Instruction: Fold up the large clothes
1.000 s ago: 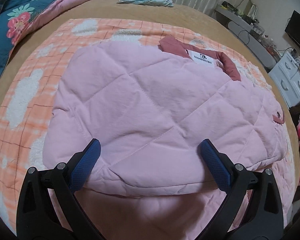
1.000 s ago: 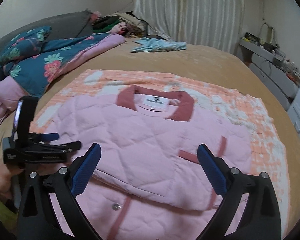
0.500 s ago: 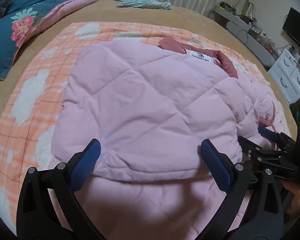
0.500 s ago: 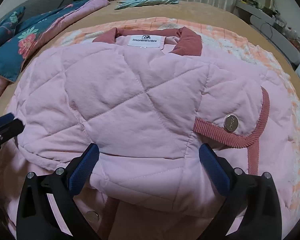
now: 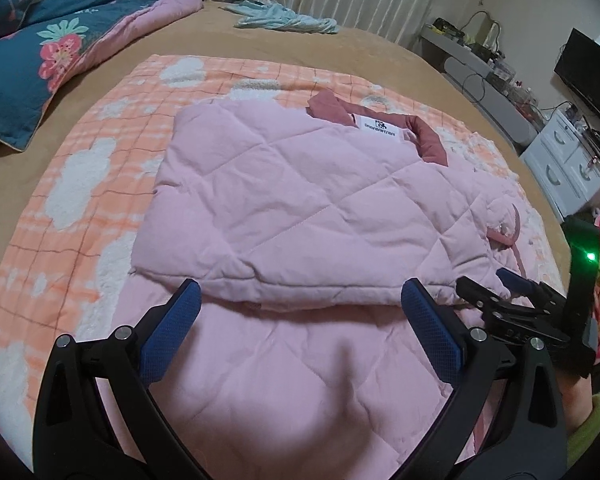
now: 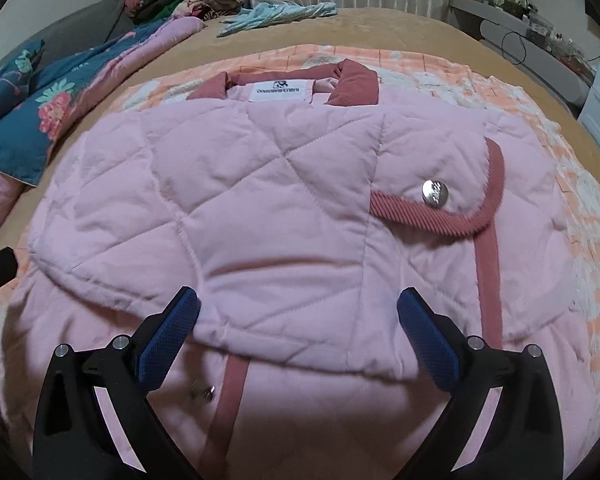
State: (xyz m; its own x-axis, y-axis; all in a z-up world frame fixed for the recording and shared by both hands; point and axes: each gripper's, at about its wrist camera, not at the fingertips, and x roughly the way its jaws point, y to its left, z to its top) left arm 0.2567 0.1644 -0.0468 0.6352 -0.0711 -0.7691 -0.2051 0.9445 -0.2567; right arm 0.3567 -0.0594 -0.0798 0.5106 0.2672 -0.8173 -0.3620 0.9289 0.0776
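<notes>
A pink quilted jacket (image 5: 300, 208) with a dark pink collar (image 5: 428, 140) lies partly folded on an orange checked blanket (image 5: 80, 184); its sides are folded over the body. In the right wrist view the jacket (image 6: 260, 200) fills the frame, with a snap button (image 6: 435, 192) on a dark pink trimmed tab. My left gripper (image 5: 300, 320) is open and empty, just above the jacket's near folded edge. My right gripper (image 6: 298, 324) is open and empty over the same near edge. It also shows in the left wrist view (image 5: 496, 284) at the jacket's right side.
A blue floral quilt (image 5: 40, 52) lies at the far left of the bed. A light blue garment (image 5: 284, 20) lies at the far edge. White drawers (image 5: 568, 164) and a desk with cables stand to the right. A clothes pile (image 6: 188, 0) sits at the back.
Both grippers have drawn back a little from the jacket, staying open. The right gripper stays at the jacket's right near corner in the left wrist view.
</notes>
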